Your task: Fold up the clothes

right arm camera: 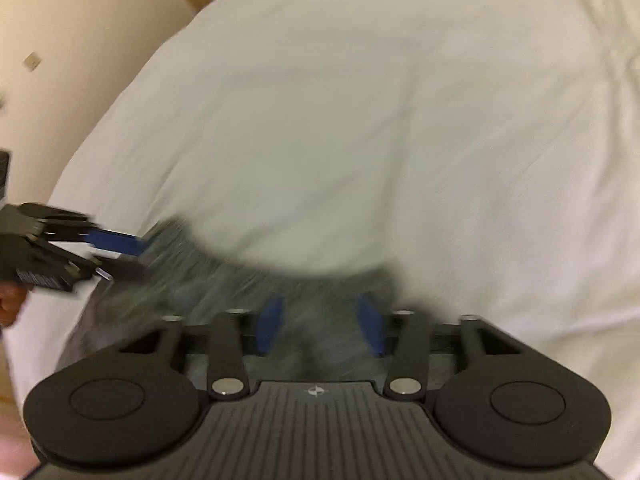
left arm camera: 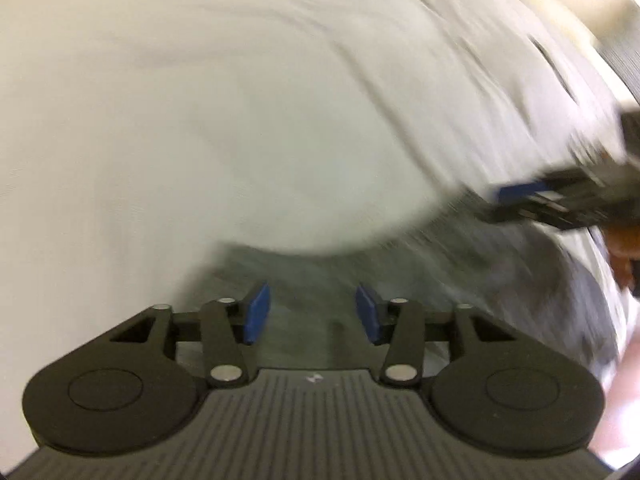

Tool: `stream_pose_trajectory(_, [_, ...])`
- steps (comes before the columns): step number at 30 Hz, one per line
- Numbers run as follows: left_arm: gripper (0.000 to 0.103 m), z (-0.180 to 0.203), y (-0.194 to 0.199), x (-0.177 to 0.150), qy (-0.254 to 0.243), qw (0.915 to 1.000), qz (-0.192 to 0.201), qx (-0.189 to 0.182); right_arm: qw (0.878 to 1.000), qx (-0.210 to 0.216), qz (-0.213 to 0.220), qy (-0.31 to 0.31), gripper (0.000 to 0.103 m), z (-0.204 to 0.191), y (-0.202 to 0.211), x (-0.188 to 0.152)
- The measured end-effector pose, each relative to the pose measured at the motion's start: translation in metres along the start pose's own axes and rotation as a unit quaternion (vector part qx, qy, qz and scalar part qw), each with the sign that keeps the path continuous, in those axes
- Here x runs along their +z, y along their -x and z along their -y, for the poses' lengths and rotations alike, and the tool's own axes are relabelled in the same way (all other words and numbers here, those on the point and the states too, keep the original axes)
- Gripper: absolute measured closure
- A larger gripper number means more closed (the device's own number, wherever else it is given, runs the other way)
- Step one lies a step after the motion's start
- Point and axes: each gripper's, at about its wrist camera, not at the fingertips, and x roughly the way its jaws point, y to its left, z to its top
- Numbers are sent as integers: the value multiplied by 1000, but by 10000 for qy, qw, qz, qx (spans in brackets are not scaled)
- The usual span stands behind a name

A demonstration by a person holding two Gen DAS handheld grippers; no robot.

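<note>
Both the left gripper and the right gripper are hovering with jaws released over a blurred grey garment lying on the white bed.

No legible text anywhere; only a small white emblem on the tongs' ribbed housing.

The left wrist view is taken from just behind the left gripper, faced forward and down, close over a grey garment on a white sheet. The right wrist view is taken likewise behind the right gripper, close over the same garment. Both views are blurred. Garment and sheet are shared; each gripper is caught at the other view's edge.
</note>
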Motion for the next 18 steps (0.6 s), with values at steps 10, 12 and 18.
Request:
stream_pose_trajectory(10, [93,-60,-53,15,382,9919,-1138,-425,9858,822,-1461,-106,93,46,-51,15])
stream_pose_trajectory(12, [96,-56,-47,16,216,9921,-1116,-533,9902,775,-1157,-93,96,46,-33,17])
stream_pose_trajectory(18, [96,-47,20,30,-291,9979,567,-65,9950,192,475,852,97,27,31,34])
